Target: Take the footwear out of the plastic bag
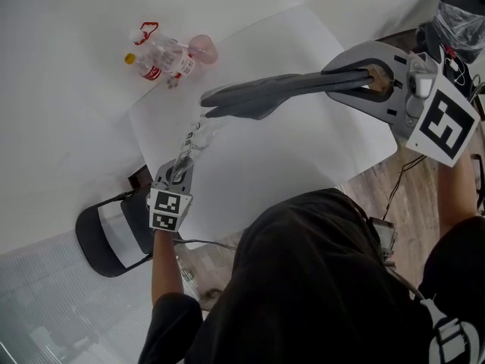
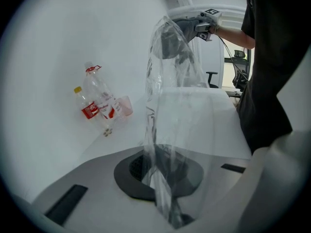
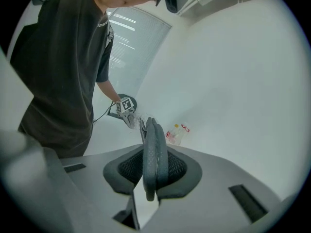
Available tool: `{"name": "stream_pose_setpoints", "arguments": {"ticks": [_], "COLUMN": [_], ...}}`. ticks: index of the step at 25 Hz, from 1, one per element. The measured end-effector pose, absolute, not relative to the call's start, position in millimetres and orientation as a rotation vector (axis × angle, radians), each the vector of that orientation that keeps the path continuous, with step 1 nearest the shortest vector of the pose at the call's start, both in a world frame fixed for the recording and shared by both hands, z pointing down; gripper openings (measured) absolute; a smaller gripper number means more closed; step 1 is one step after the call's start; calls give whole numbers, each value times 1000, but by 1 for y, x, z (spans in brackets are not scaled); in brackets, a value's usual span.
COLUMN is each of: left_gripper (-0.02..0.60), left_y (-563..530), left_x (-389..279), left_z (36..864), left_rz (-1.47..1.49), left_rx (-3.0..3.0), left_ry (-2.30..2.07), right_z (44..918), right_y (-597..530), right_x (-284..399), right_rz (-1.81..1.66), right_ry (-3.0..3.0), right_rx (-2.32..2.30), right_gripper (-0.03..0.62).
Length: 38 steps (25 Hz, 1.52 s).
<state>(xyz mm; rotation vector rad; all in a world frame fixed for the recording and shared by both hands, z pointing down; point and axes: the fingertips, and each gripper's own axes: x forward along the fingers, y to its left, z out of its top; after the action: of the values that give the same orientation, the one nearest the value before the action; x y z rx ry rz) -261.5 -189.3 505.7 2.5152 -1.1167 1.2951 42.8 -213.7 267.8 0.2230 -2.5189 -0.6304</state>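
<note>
The right gripper (image 1: 370, 76) has its jaws clamped on the grey footwear (image 1: 258, 97) above the desk (image 1: 303, 158), toes seemingly inside the plastic bag (image 1: 192, 139), which the left gripper (image 1: 179, 174) pinches with jaws fully closed, so the taut film may slip out or tear.

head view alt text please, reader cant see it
Seen from above, the right gripper holds grey footwear above a white table, while the left gripper pinches a clear bag stretched to the toe end. Farther back sit bottles and a pink cup.
</note>
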Motion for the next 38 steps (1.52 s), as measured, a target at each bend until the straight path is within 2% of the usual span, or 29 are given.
{"name": "stream_pose_setpoints", "arguments": {"ticks": [5,10,22,29,38], "left_gripper": [23,23,23,23,23], "left_y": [-199,-213,-251,-248,-238], "left_x": [-274,-285,-227,-200,-174], "left_z": [500,485,463,475,491], "left_rz": [1221,1273,979,892,887], "left_rx": [2446,2233,2078,2037,2056], "left_ry": [-1233,-1509,-1706,-1672,-1591], "right_z": [258,260,310,358,376], "right_y": [-230,-245,-278,-264,-256], "right_x": [57,61,46,34,40], "right_rz": [-604,-565,-256,-90,-33], "right_ry": [-2603,-2673,-2650,-2598,-2546], "right_rx": [399,685,1264,1292,1346], "right_gripper": [77,77,77,77,77]}}
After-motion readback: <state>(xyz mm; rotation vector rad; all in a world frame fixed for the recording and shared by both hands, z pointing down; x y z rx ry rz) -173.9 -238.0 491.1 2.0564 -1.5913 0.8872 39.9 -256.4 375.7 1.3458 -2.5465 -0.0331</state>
